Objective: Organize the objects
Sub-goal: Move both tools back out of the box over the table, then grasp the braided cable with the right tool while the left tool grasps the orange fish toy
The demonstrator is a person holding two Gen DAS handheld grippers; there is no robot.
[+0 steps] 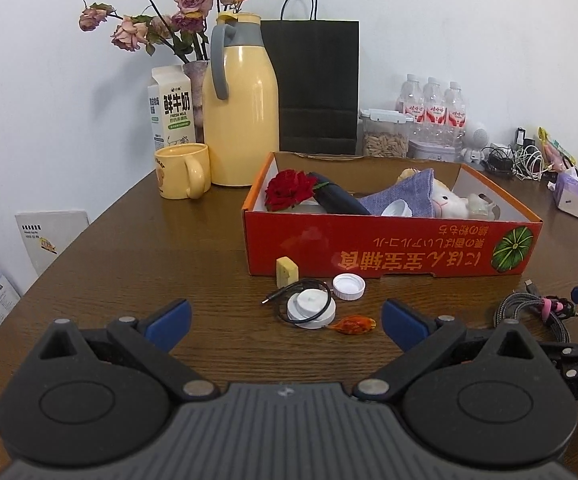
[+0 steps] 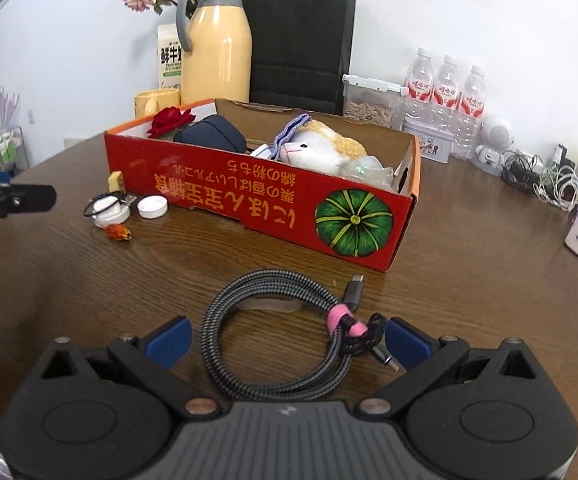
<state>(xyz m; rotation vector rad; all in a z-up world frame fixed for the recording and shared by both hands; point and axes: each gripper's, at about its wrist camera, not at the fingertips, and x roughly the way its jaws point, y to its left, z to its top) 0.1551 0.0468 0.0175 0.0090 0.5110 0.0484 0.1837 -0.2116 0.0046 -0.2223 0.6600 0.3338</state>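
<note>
Coiled braided cable (image 2: 285, 332) lies flat on the surface between the right gripper's (image 2: 288, 340) wide-open, empty fingers (image 2: 169, 338); left gripper (image 1: 287, 322), also spread empty, is farther.

Rear of the brown wooden worktop (image 1: 193, 240): yellow thermos jug (image 1: 243, 120) beside a yellow mug (image 1: 181, 171), a milk carton (image 1: 171, 108) and a vase of faded roses (image 1: 169, 12). A black paper bag (image 1: 315, 84) stands against the wall; a seed container (image 1: 385, 138), three water bottles (image 1: 433, 106) and tangled chargers (image 1: 517, 158) lie to its right.
</note>
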